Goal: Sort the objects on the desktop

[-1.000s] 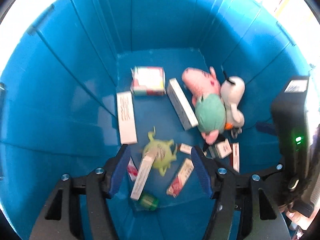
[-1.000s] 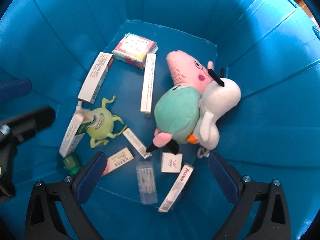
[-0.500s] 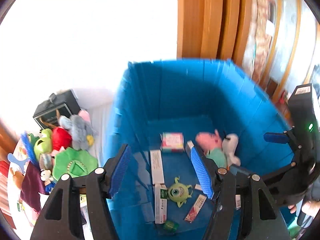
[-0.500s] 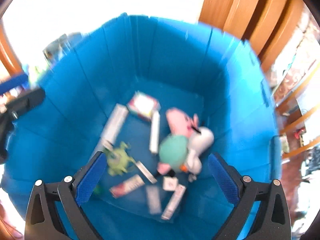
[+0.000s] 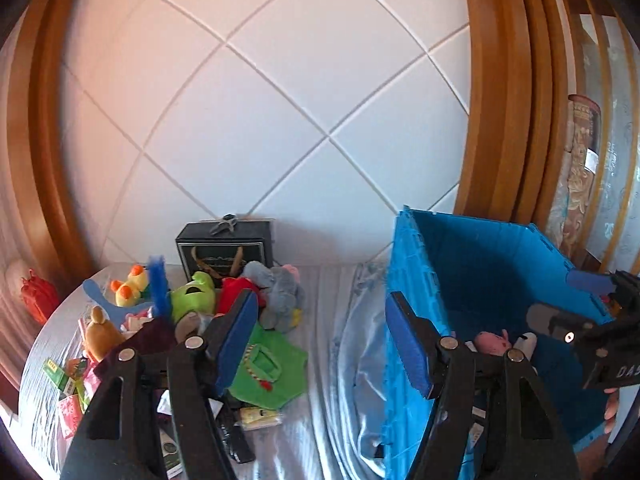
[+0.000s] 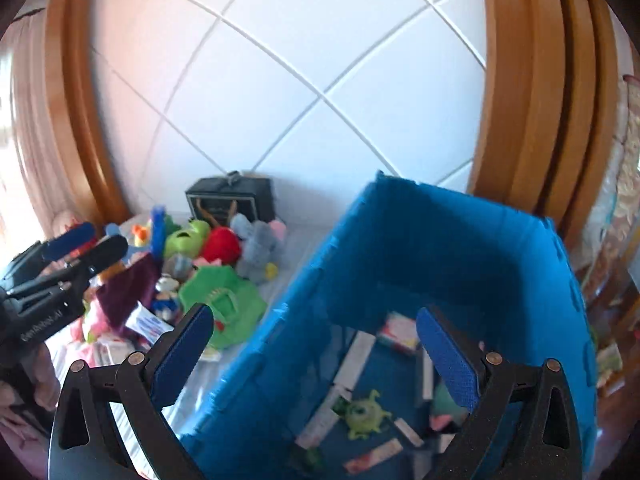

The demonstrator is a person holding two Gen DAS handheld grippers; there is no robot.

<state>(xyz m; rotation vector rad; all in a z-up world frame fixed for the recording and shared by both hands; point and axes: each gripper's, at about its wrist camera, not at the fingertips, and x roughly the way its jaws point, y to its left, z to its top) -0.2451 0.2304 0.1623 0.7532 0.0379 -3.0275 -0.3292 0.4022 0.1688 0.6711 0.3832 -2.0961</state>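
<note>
A tall blue crate (image 5: 472, 264) (image 6: 420, 248) stands on the table's right side. Inside lie a green one-eyed monster toy (image 6: 366, 414), a pink pig plush (image 5: 491, 343), and several flat boxes (image 6: 354, 356). A heap of plush toys sits left of the crate: a red one (image 5: 234, 292) (image 6: 221, 245), a grey elephant (image 5: 276, 294) (image 6: 260, 250) and a green felt bag (image 5: 268, 368) (image 6: 224, 304). My left gripper (image 5: 318, 340) is open and empty above the table between the heap and the crate. My right gripper (image 6: 316, 356) is open and empty above the crate's left wall.
A black gift box (image 5: 224, 250) stands against the white tiled wall (image 5: 280, 112). Small packets (image 5: 66, 384) lie at the table's left edge. A light striped cloth (image 5: 332, 360) covers the table. Wooden frames (image 5: 500, 92) rise behind the crate.
Both grippers have lifted up out of the crate and tilted up and left. The toy heap and the wall have come into view. Both stay open and empty.
</note>
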